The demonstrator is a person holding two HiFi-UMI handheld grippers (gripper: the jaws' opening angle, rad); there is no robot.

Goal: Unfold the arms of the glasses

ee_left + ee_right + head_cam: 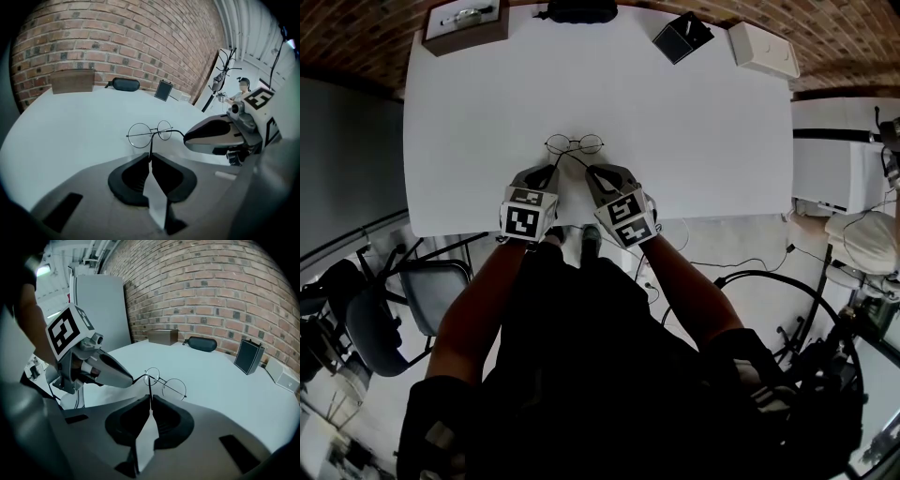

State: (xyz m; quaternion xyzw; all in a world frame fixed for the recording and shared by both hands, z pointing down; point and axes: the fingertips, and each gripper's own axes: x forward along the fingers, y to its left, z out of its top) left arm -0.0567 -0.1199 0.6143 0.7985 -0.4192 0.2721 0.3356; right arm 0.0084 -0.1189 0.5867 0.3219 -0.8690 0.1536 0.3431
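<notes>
- Left gripper (551, 171) and right gripper (591, 172) each pinch one arm of the glasses (575, 142) near the table (487, 112) edge.
- Both arms appear spread open; only release seemingly remains.

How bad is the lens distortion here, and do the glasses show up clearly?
Head view: strong fisheye, the table edges bow, lower half dark, glasses tiny but sharp. Left gripper view: brick wall curves, corners black, glasses crisp. Right gripper view: same bending, thin frame clear.
</notes>
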